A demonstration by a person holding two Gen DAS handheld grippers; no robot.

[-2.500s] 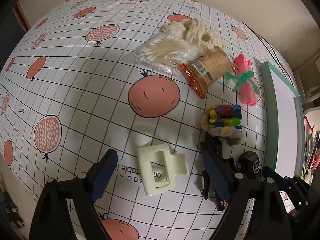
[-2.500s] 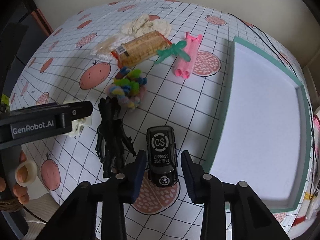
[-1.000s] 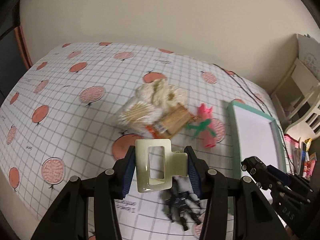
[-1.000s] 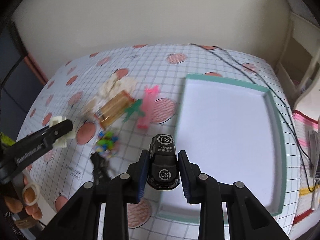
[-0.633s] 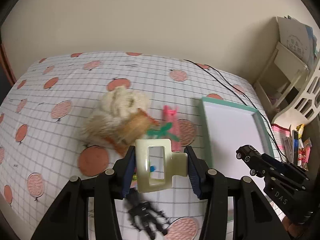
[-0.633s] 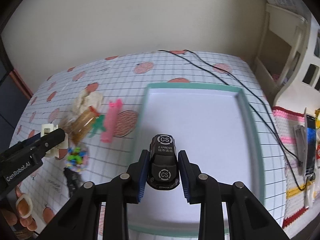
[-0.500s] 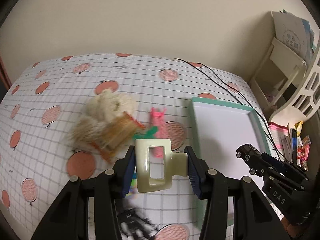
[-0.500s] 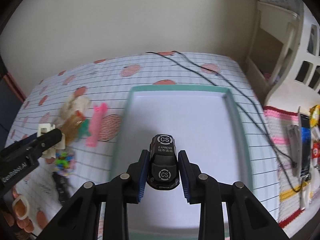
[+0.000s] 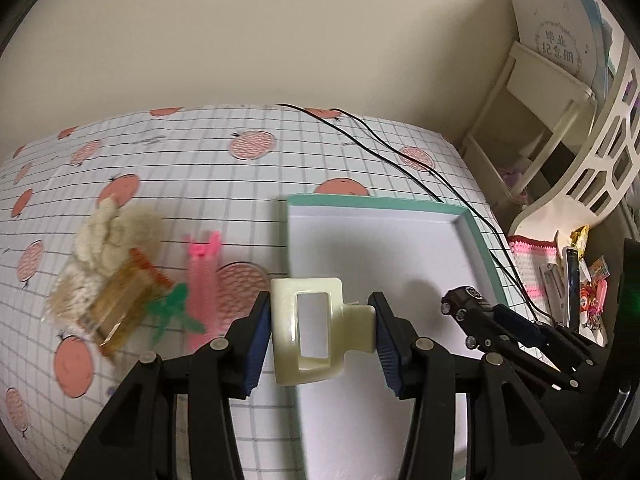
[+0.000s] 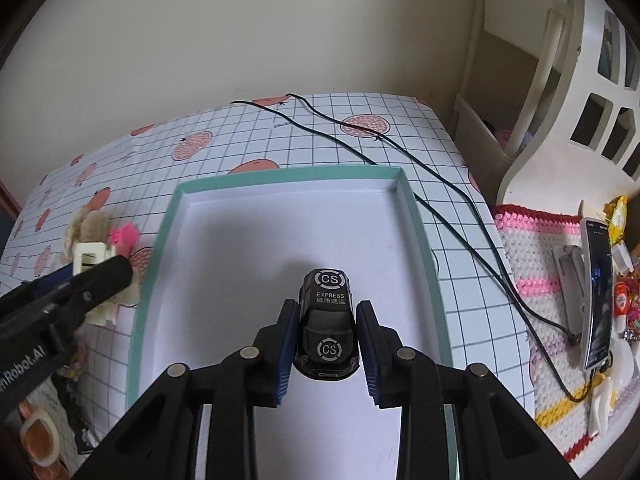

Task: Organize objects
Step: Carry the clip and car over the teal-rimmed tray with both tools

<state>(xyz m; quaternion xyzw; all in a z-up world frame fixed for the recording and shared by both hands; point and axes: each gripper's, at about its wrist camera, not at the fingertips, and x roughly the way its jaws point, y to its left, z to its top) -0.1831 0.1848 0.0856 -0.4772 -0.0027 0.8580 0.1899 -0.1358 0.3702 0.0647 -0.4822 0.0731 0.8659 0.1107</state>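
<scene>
Left wrist view: cream plastic claw hair clip [image 9: 316,330] clamped between the blue pads of the left gripper [image 9: 320,334], jaws closed on its two sides, clip held in the air above the near left rim of the shallow white tray with teal border [image 9: 476,236]. Right wrist view: small black toy car marked "CS EXPRESS" [image 10: 327,328] gripped at its flanks by the right gripper [image 10: 326,344], jaws narrow and holding it above the white floor of the tray, roughly mid-tray; its shadow falls on the floor ahead of it. Tray sits on a white grid-pattern tablecloth with pink fruit prints [image 9: 200,168]. Left of the tray on the cloth: pink ribbed plastic toy [image 9: 202,268], green plastic piece [image 9: 172,308] touching it, orange-wrapped snack packet [image 9: 124,304], cream fluffy bundle [image 9: 112,232]; all motion-blurred. Two black cables [image 10: 400,152] cross the far right of the cloth, beside the tray
</scene>
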